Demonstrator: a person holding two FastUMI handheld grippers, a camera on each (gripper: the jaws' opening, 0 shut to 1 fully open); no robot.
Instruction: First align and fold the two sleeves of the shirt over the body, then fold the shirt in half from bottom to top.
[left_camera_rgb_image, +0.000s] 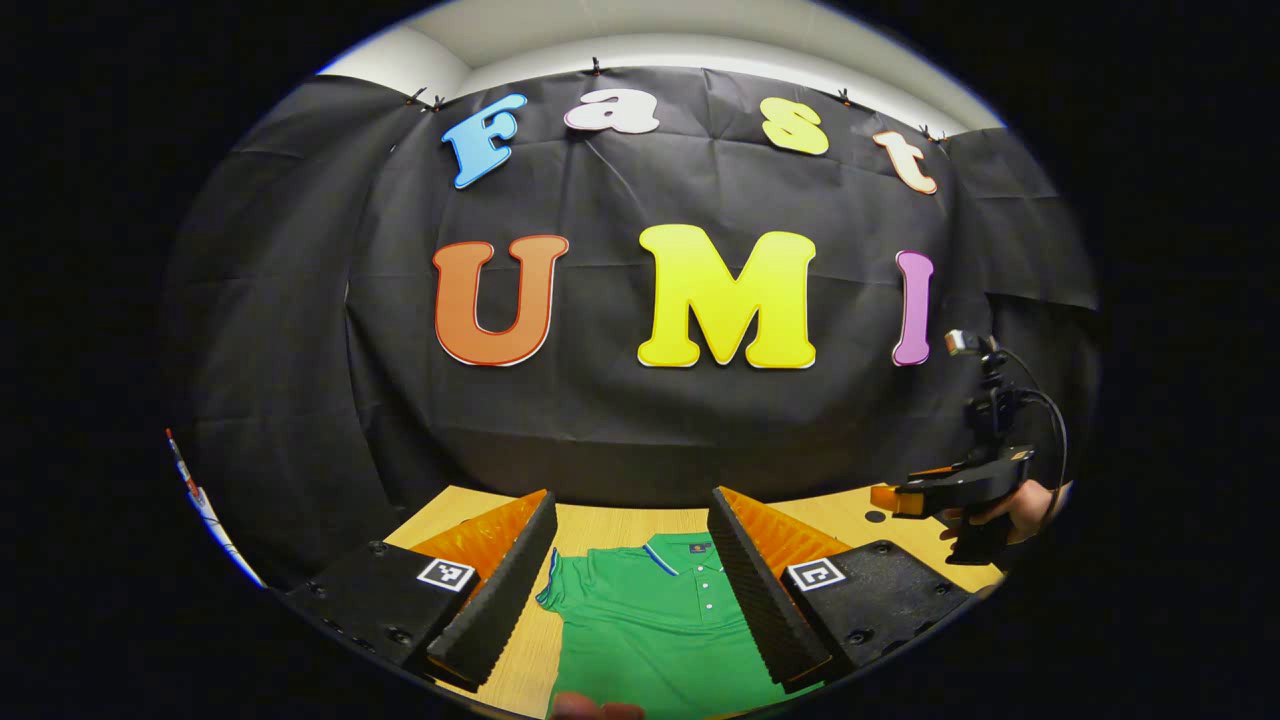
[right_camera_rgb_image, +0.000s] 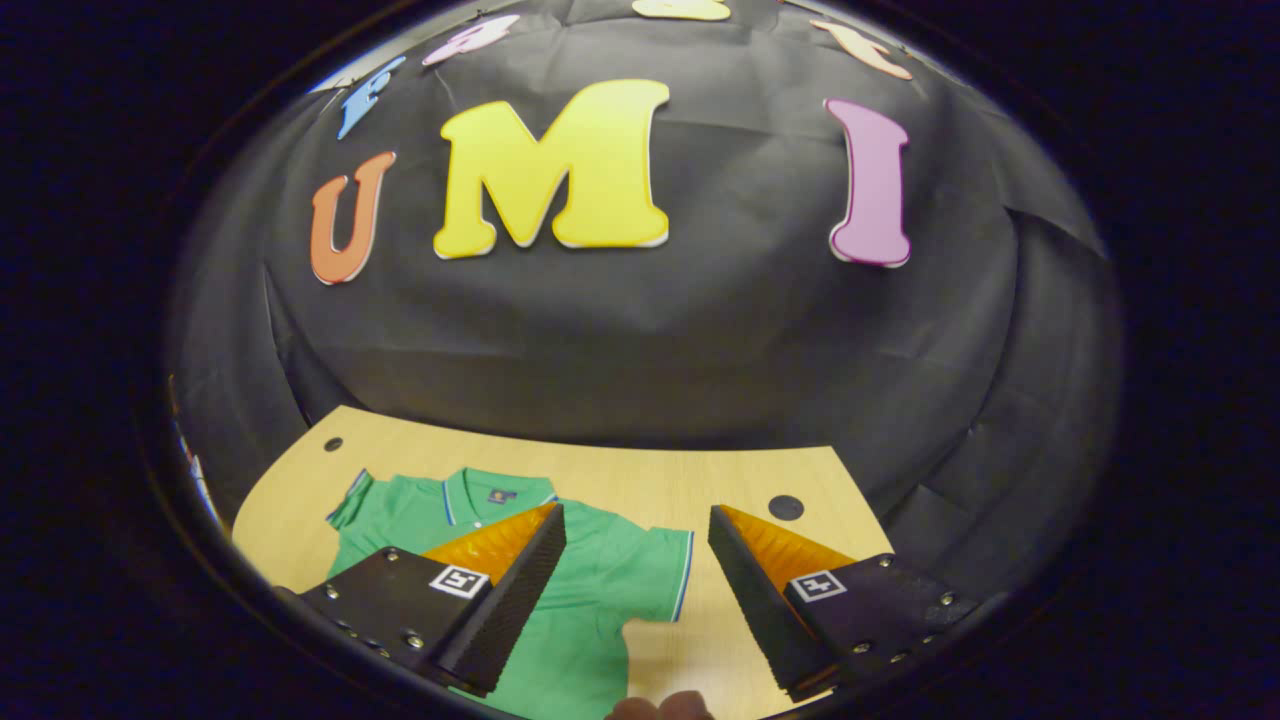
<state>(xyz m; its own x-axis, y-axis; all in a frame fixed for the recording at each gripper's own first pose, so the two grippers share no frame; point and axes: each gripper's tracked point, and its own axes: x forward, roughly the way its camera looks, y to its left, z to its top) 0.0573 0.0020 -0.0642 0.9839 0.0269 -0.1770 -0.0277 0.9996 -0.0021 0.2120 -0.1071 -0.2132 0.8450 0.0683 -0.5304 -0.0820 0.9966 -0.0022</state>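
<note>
Green shirt (right_camera_rgb_image: 560, 600) lies flat, collar toward wall, on wooden table (right_camera_rgb_image: 620, 470), sleeves not yet folded; left gripper (left_camera_rgb_image: 632, 590) & right gripper (right_camera_rgb_image: 637, 590) hover w/ jaws spread, holding nothing; each should pinch a sleeve hem (right_camera_rgb_image: 683, 575), fold inward evenly.

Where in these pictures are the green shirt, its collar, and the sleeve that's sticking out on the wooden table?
green shirt (left_camera_rgb_image: 650, 640), left gripper view, on the chest below the buttons.
collar (right_camera_rgb_image: 470, 495), right gripper view, on the collar band beside the neck label.
sleeve (right_camera_rgb_image: 655, 565), right gripper view, on the spread sleeve near its striped cuff.
</note>
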